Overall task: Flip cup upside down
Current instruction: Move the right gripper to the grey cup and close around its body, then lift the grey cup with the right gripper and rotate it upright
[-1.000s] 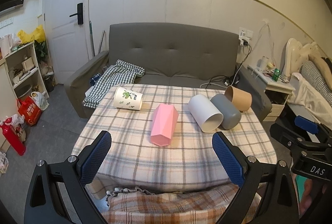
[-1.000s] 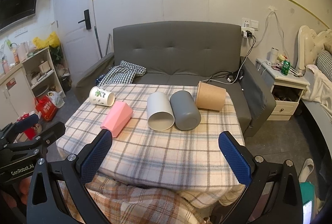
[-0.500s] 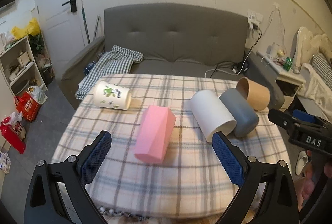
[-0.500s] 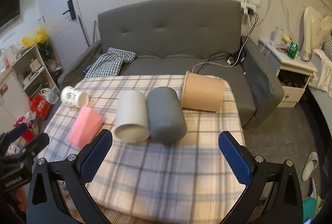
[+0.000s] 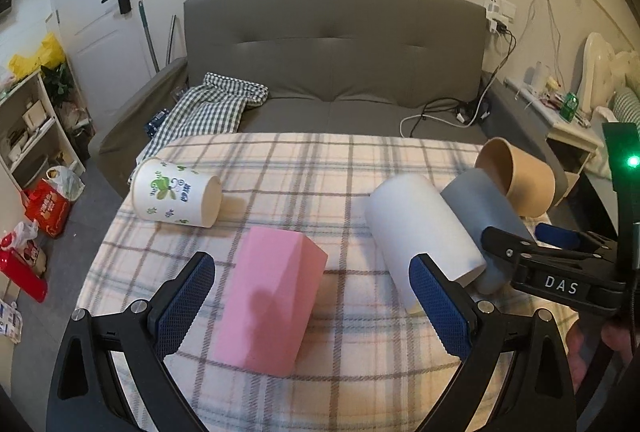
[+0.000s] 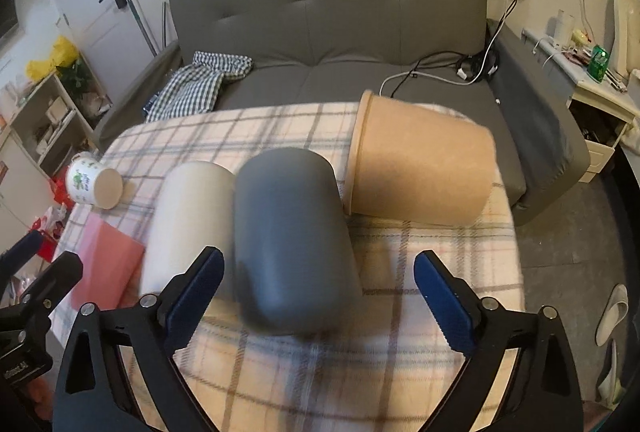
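Several cups lie on their sides on the plaid-covered table: a printed paper cup, a pink faceted cup, a white cup, a grey cup and a brown paper cup. My left gripper is open, with the pink cup between its fingers. My right gripper is open, its fingers either side of the near end of the grey cup. The right gripper also shows at the right of the left wrist view.
A grey sofa with a checked cloth stands behind the table. A shelf unit and bags are on the left, a nightstand on the right. Slippers lie on the floor at right.
Both grippers have moved forward and down toward the table. The left now frames the pink cup, the right the grey cup. The cups have not moved.
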Demonstrator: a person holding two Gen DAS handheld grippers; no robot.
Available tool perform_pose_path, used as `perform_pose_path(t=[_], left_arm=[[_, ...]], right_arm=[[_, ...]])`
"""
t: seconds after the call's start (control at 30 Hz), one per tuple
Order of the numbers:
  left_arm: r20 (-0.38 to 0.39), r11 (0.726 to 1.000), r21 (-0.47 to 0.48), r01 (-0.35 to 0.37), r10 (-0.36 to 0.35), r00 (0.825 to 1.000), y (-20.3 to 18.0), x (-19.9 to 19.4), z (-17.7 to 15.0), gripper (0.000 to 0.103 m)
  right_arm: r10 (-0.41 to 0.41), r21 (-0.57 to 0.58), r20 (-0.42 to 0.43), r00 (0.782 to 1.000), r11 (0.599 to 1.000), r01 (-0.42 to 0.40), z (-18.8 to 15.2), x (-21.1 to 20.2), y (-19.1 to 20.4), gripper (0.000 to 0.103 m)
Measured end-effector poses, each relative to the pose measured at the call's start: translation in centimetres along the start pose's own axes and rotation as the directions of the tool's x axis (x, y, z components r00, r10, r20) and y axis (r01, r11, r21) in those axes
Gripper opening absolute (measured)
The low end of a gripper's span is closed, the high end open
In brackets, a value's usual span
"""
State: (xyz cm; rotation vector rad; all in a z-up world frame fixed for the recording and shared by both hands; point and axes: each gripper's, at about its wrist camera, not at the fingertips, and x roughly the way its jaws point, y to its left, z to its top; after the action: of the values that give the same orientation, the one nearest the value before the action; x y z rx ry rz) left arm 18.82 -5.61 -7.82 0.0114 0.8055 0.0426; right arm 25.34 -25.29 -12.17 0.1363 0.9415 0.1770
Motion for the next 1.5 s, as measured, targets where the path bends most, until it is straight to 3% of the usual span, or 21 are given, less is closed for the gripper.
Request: perform_pose_path(t=[0.17,0.23,0.27,0.3,0.53,0.8,1.23,1.5], left_arm=[[-0.010,1.000,0.005,0.006,-0.006,1.000,0.0,0.4,0.1,0.101],[-0.015,1.000,0.008,0.002,-0.001,1.000,0.0,0.4,0.1,0.101],[-0.016,1.000,0.010,-0.003,0.003,1.000,0.0,0.3,0.1,0.101],[-0.016,1.000,0.011,-0.006,0.006,1.000,0.0,0.2,0.0,0.101],[0.001,1.000,0.005,-0.003,0.003,1.000,0.5,-1.8,-0.7,0.101],[0.024,1.000,-0.020,0.014,-0.013,1.000,1.8,-4.7,-2.4,0.101],[0.049,0.999,-0.054,0.003,0.000,0.999,5.2,-8.1,-5.2,0.101],[0.046,0.998,-0.057,0.007,-0.004,0.999,5.1,-8.6,-5.7,0.101]], right_arm=[[0.042,0.017,-0.020,0.999,0.999,-0.042,-0.2,1.3,0.3,0.093],[0.075,0.023,-0.038,0.996,0.997,-0.075,-0.4,1.6,0.5,0.087],[0.109,0.032,-0.051,0.993,0.994,-0.108,-0.6,1.8,0.6,0.078],[0.117,0.034,-0.056,0.991,0.993,-0.116,-0.8,1.8,0.8,0.075],[0.043,0.047,-0.038,0.998,0.998,-0.041,-3.1,-0.8,0.9,0.074],[-0.022,0.070,-0.057,0.998,0.997,0.026,-8.3,-5.0,1.6,0.074],[-0.031,0.000,-0.111,0.993,1.000,0.031,-11.6,-5.5,8.1,0.074],[-0.013,0.013,-0.095,0.995,1.000,0.014,-11.8,-5.9,7.8,0.075]])
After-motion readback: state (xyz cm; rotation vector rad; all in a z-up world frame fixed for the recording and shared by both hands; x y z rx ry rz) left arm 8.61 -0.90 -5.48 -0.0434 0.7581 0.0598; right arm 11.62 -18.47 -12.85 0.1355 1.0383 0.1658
